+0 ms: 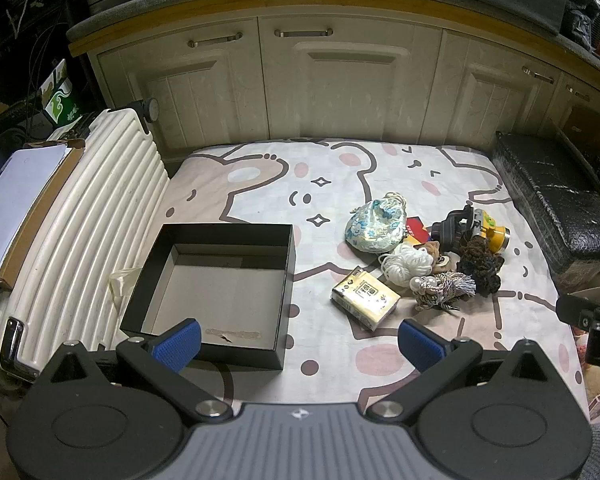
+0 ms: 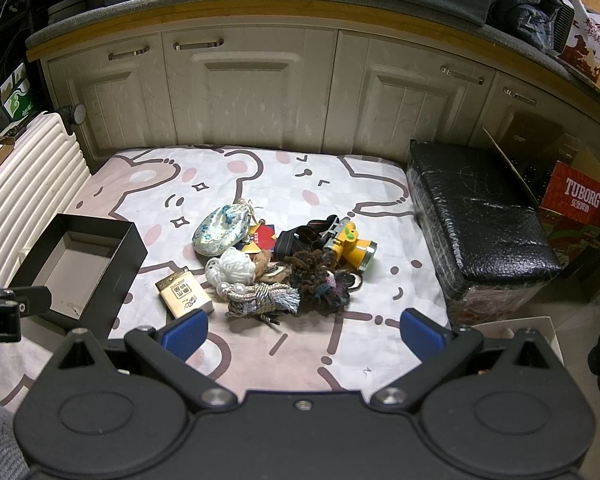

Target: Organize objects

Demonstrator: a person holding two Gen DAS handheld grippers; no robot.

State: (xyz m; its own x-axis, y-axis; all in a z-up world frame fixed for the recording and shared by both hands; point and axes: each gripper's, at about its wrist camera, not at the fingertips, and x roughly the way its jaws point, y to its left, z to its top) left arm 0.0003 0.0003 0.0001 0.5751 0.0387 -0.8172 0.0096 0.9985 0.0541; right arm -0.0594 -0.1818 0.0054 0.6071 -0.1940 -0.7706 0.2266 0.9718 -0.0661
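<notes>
Gold packet (image 2: 185, 295) lying on the bear-print sheet (image 2: 300, 184), long axis toward 11 o'clock, just beyond right hand-held gripper (image 2: 304, 330), jaws spread wide, nothing pinched. Left hand-held gripper (image 1: 298, 344) likewise spread; empty black box (image 1: 216, 288) at its 11 o'clock.

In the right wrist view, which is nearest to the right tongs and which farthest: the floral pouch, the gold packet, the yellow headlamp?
1. Gold packet, just beyond the left fingertip of the right tongs.
2. Yellow headlamp, farther back, right of the pile.
3. Floral pouch, at the pile's back left, only slightly farther.
</notes>
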